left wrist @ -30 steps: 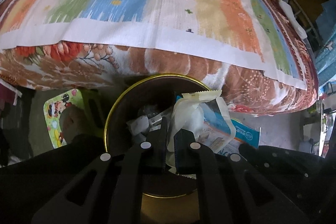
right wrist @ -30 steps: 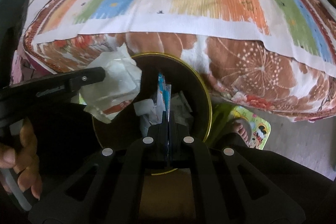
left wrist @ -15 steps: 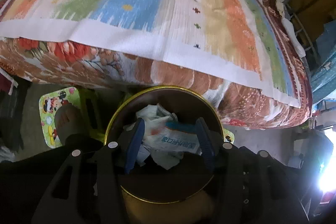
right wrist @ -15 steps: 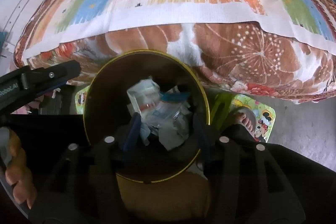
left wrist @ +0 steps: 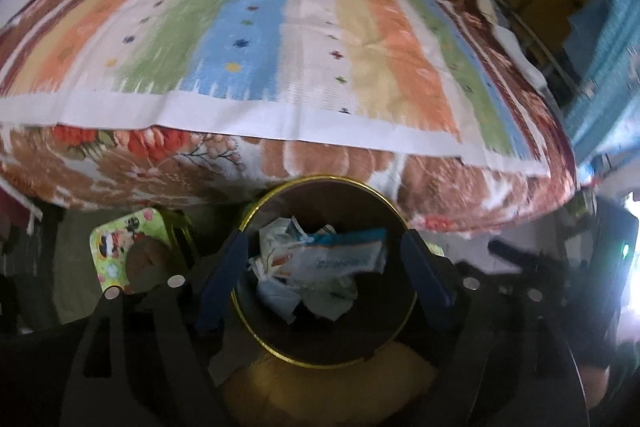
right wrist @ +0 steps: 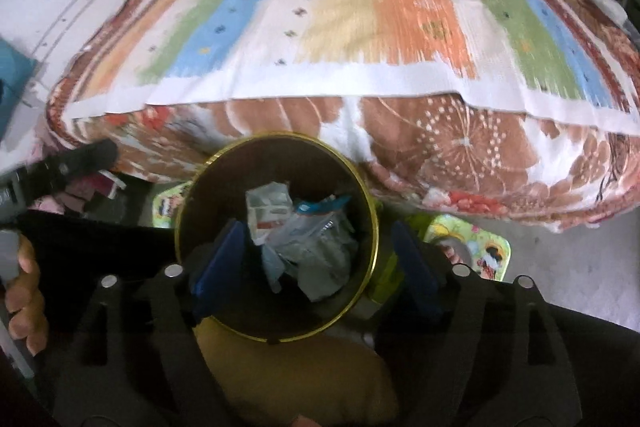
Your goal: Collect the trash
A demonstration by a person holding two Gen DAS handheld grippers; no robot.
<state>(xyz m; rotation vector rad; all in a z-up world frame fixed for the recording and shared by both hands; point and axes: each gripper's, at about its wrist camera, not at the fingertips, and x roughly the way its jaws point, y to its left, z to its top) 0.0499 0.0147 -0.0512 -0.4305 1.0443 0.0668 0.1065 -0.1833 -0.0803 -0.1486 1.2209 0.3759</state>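
A round dark bin with a gold rim (left wrist: pixel 256 203) stands on the floor below the bed edge; it also shows in the right wrist view (right wrist: pixel 370 203). Inside lie crumpled white wrappers and a blue-and-white packet (left wrist: pixel 340 257), seen too in the right wrist view (right wrist: pixel 304 239). My left gripper (left wrist: pixel 326 279) hangs above the bin, open and empty, its blue fingers (left wrist: pixel 224 275) spread wide. My right gripper (right wrist: pixel 316 267) is also open and empty above the bin, its blue fingers (right wrist: pixel 218 267) apart.
A bed with a striped cover (left wrist: pixel 280 39) and a floral quilt (left wrist: pixel 160 163) fills the far side. A cartoon-print green stool (left wrist: pixel 116 251) and a bare foot stand beside the bin. Blue crates (left wrist: pixel 604 67) are at the right. The other handheld gripper (right wrist: pixel 60 167) shows at the left.
Both grippers were shut on wrappers above the bin a second ago. They opened, the trash dropped into the bin, and both have since lifted back a little.
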